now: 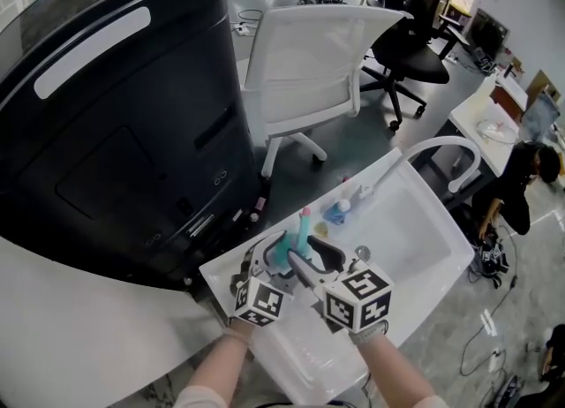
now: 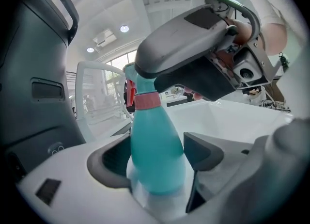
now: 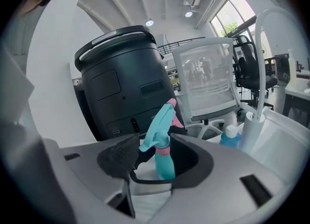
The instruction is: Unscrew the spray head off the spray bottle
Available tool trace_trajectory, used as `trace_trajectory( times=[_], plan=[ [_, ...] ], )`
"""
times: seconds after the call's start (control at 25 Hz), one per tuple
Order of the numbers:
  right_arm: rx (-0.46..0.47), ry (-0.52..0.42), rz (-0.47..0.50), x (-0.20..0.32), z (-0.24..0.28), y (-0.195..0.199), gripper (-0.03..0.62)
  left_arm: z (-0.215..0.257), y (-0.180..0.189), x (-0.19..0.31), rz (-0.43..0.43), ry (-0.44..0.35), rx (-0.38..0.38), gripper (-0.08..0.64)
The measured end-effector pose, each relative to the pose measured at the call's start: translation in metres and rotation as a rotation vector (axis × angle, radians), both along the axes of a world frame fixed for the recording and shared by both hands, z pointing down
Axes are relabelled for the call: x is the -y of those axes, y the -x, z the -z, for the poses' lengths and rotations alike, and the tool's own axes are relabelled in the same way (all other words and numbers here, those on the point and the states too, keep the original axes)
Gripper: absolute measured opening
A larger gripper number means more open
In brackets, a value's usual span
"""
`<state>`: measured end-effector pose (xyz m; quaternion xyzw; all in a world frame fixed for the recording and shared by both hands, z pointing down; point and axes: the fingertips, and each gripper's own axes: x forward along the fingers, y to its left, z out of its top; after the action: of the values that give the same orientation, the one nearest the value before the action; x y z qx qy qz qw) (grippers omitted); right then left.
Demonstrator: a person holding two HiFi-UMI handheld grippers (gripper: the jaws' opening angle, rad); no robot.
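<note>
A teal spray bottle with a pink collar stands upright at the near left end of the white sink. My left gripper is shut on its lower body; in the left gripper view both pads touch the bottle. My right gripper reaches in at neck height from the right. In the right gripper view the teal spray head and collar stand between its jaws with a little gap at each side, so it is open. One grey finger of the right gripper covers the head in the left gripper view.
A white faucet arches over the sink's far end, with a small blue bottle on the rim near it. A large black bin stands close on the left. A white chair and a black office chair stand beyond.
</note>
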<state>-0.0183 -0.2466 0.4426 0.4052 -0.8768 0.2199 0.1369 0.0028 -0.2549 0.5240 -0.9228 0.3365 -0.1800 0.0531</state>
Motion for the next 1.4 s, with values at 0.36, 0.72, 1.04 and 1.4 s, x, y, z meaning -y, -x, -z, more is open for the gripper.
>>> trace_trajectory(
  times=[0.36, 0.72, 1.04, 1.4],
  plan=[
    [0.013, -0.035, 0.146, -0.007, 0.001, -0.013, 0.097, 0.001, -0.002, -0.002, -0.083, 0.029, -0.015, 0.327],
    [0.003, -0.052, 0.166, -0.011, -0.001, -0.036, 0.072, 0.001, -0.004, -0.010, -0.114, 0.047, -0.027, 0.322],
    [0.107, -0.013, 0.048, 0.007, -0.005, -0.041, 0.051, 0.003, -0.002, -0.019, -0.127, 0.037, -0.027, 0.322],
    [0.046, -0.169, 0.206, -0.032, 0.004, -0.014, 0.175, 0.003, 0.001, -0.017, -0.098, 0.050, -0.055, 0.322]
  ],
)
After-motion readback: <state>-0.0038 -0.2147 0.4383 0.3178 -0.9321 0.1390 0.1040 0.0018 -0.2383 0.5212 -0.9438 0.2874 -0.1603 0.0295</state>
